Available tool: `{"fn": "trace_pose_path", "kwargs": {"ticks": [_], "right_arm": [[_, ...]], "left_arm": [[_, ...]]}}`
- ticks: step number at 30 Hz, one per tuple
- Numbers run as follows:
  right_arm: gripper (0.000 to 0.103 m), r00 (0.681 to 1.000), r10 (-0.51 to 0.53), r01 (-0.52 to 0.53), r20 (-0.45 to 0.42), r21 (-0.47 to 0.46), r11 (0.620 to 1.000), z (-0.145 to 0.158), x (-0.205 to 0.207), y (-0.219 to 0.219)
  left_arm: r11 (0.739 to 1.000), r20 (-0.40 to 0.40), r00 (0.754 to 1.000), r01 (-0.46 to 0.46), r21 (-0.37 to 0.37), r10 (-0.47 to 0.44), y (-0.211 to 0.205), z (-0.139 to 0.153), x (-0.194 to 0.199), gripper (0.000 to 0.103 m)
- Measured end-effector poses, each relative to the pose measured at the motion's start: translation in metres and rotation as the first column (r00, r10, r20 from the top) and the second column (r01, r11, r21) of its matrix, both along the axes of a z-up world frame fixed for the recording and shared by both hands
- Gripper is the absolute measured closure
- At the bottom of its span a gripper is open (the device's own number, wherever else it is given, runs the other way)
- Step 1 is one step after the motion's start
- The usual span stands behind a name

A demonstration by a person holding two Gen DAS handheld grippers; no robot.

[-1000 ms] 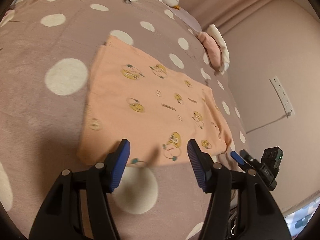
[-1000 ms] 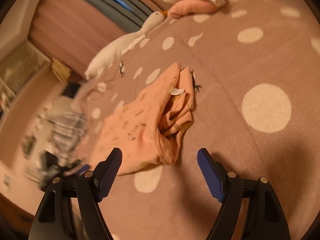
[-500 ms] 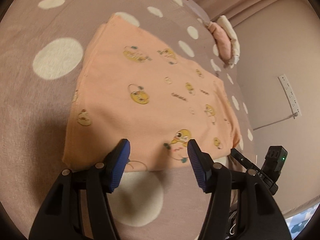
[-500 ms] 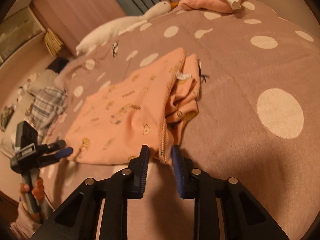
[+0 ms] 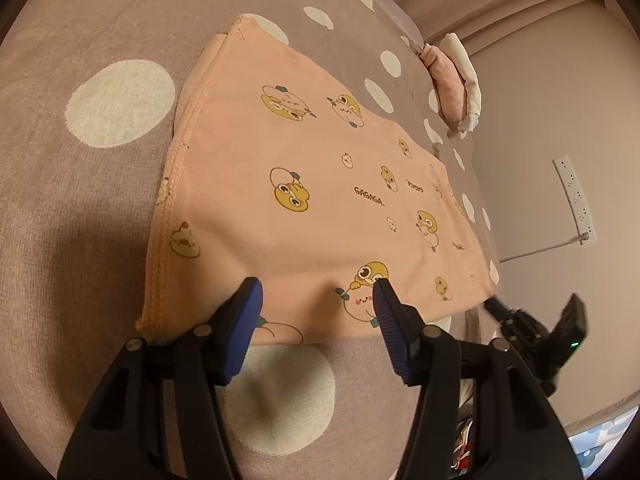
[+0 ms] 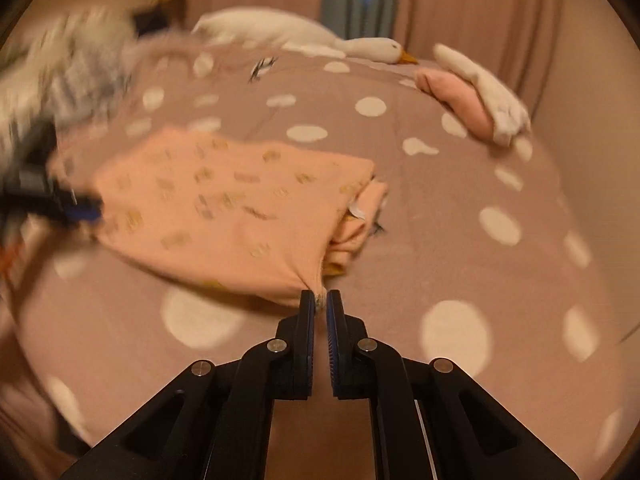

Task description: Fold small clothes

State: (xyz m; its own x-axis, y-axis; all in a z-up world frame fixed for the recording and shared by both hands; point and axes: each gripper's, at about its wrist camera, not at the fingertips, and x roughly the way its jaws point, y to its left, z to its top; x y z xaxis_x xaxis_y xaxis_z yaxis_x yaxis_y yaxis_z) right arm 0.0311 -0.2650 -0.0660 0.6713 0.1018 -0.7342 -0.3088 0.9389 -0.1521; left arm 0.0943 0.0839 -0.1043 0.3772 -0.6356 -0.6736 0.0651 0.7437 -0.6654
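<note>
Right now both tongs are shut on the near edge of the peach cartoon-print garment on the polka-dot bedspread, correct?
Not quite. Only the right tongs are shut on the peach cartoon-print garment, pinching its near corner, as the right wrist view shows. The left tongs are open, their blue pads straddling the near edge over the polka-dot bedspread, per the left wrist view.

A mauve bedspread with cream polka dots (image 5: pixel 80 208) covers the bed. A white plush goose with an orange beak (image 6: pixel 320 42) lies at its far edge. Near it sits a folded pink-and-white cloth pile (image 6: pixel 476 100); a white power strip (image 5: pixel 574 196) hangs on the wall.
</note>
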Motion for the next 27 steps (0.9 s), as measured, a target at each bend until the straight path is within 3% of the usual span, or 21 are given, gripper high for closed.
{"fn": "trace_pose_path", "kwargs": {"ticks": [3,4,10,13,16,21,27], "right_arm": [[0.099,0.997,-0.021,0.016,-0.069,-0.074,0.997,-0.024,0.004,-0.004],[0.099,0.994,-0.036,0.031,-0.103,-0.054,0.998,-0.032,0.005,-0.009],[0.098,0.992,-0.107,0.117,-0.065,0.185,0.976,-0.009,-0.003,-0.034],[0.098,0.996,-0.08,0.089,-0.04,0.315,0.945,0.005,0.0,-0.032],[0.098,0.998,-0.045,0.057,-0.041,0.385,0.921,0.009,0.011,-0.017],[0.098,0.997,-0.03,0.054,-0.066,0.398,0.916,-0.004,0.033,0.008],[0.098,0.983,-0.093,0.145,-0.158,0.361,0.921,-0.034,0.037,0.003]], "left_arm": [[1.0,-0.007,1.0,0.002,-0.009,-0.002,0.001,-0.001,0.001,0.046],[1.0,-0.008,1.0,0.003,-0.01,-0.003,0.001,-0.001,0.001,0.046],[1.0,-0.014,1.0,0.006,-0.003,-0.006,-0.001,0.0,0.003,0.046],[1.0,-0.014,1.0,0.001,-0.002,-0.001,-0.001,0.0,0.002,0.045],[1.0,-0.011,1.0,-0.005,0.007,0.005,-0.002,0.0,0.001,0.045],[1.0,-0.004,1.0,-0.001,0.024,0.001,-0.004,0.001,0.001,0.046],[0.999,0.022,1.0,0.011,0.046,-0.012,-0.006,0.001,-0.004,0.046]]}}
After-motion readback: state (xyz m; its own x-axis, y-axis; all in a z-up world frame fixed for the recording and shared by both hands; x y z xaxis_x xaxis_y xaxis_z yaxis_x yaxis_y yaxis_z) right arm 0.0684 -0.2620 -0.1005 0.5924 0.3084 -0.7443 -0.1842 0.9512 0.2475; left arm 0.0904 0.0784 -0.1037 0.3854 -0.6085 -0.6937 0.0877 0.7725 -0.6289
